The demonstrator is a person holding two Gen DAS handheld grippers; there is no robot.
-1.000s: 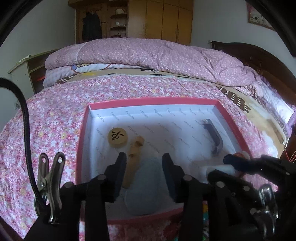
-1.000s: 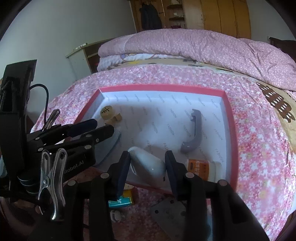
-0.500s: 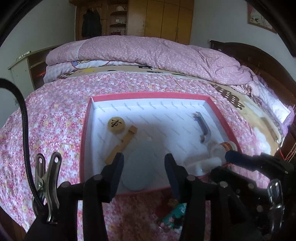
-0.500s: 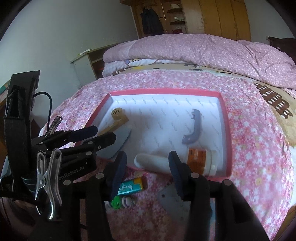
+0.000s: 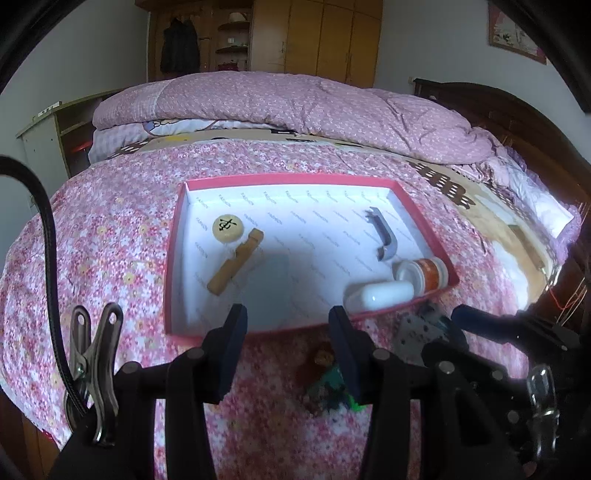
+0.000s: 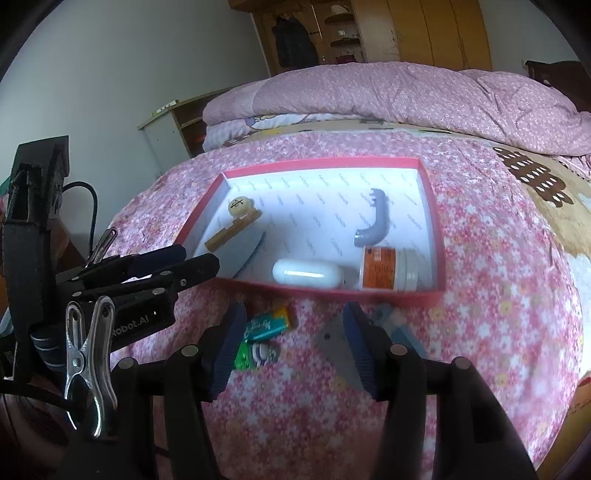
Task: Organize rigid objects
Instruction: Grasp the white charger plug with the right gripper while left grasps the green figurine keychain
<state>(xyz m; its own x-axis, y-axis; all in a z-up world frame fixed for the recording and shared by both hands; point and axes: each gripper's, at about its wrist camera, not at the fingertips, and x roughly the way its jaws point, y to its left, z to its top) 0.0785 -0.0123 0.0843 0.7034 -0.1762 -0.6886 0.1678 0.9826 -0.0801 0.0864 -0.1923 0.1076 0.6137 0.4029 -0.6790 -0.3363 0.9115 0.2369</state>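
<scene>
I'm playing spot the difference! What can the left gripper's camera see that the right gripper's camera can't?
Only the left wrist view shows the framed picture on the wall and the dark wooden headboard.

Only the right wrist view shows the teal packet clearly, and the left gripper from the side.

Both show the red box on the flowery bed, holding the round wooden piece, wooden stick, grey handle, white capsule and orange-labelled jar. The right gripper, its fingers opening, holds nothing.
</scene>
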